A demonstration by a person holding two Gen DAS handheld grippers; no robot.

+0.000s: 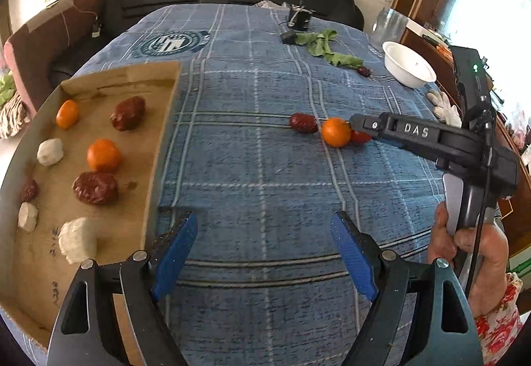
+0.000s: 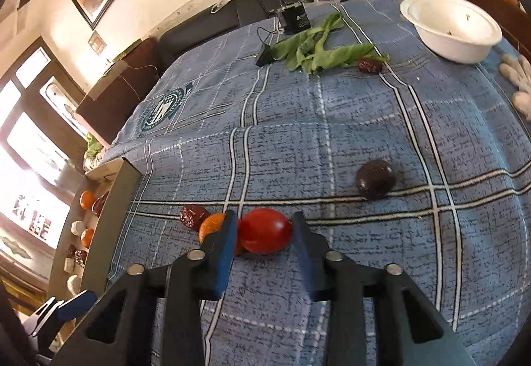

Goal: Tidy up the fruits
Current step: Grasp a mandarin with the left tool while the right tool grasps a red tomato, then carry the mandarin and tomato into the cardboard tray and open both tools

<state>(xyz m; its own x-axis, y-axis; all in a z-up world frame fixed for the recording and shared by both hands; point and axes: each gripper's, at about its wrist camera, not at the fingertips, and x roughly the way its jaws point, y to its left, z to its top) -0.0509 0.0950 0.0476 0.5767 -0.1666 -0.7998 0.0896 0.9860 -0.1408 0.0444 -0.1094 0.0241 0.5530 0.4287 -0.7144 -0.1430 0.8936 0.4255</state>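
Fruits lie in two groups: several sit in the cardboard tray (image 1: 159, 147) at the left of the table (image 1: 265, 186), and a short row lies on the blue checked cloth near the middle. In the tray are two oranges (image 1: 103, 155), wrinkled dark red dates (image 1: 95, 187) and some white lumps (image 1: 78, 240). On the cloth, a red date (image 2: 192, 216), an orange (image 2: 214, 225) and a red tomato (image 2: 265, 230) lie in a line, the orange touching the tomato. The right gripper (image 2: 264, 233) has its fingers set narrowly on either side of the tomato, the blue pads at its flanks; whether they press on it I cannot tell. The left gripper (image 1: 264, 253) hovers above the cloth just beside the tray, its fingers spread wide with nothing between them. A dark round fruit (image 2: 375, 179) rests alone farther right, and green leaves (image 2: 318, 49), another date (image 2: 369, 65) and a white bowl (image 2: 451, 26) sit at the far side.
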